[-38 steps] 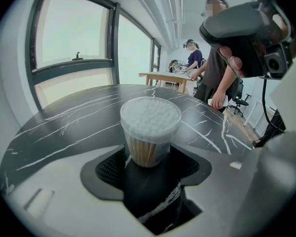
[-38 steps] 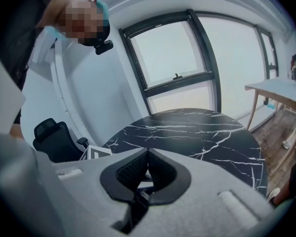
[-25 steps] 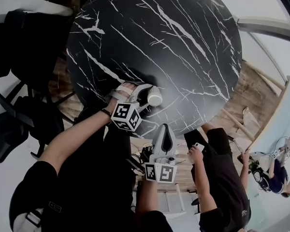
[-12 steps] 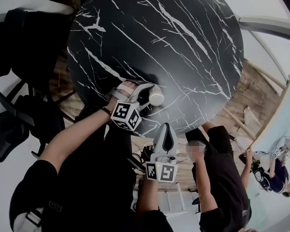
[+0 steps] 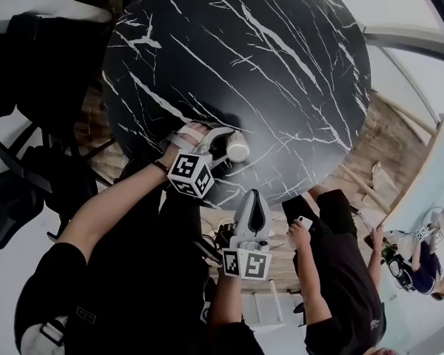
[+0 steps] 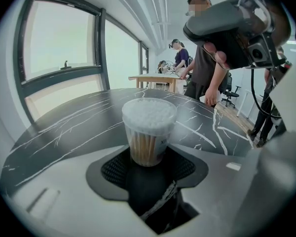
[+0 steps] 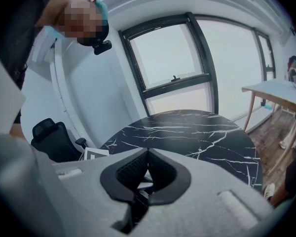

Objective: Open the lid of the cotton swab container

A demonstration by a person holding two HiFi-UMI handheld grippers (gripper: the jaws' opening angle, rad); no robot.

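Cotton swab container [image 6: 149, 132]: 1 small round clear tub, upright, on the black white-veined marble table [image 5: 266, 65], close to the edge nearest the person; packed full of swabs; tan sticks show through the clear wall in a tight vertical bundle; white cotton heads fill the top as a flat fuzzy disc; lid [image 6: 149, 113] on, seated level, a bit wider than the body so the rim overhangs; small dark print on the side, too small to read; from the head view it shows only as a pale round cap.

Left gripper [image 6: 147, 158]: jaws stand fairly wide and are closed on the container's lower part; the 2 black mesh pads [image 6: 116, 168] lie against its left and right sides; the upper half and the lid stand clear above the pads; the gripper points down at a slant from the table's near edge; its marker cube [image 5: 191, 174] sits toward the person.

Right gripper [image 7: 147, 169]: jaws together, pads meeting, nothing between them; held off the table by the person's body, tip just at the table's near edge in the head view, well apart from the container; its marker cube [image 5: 246, 263] faces up.

Another person [image 6: 202, 68] in dark clothes stands just beside the table's far side in the left gripper view.
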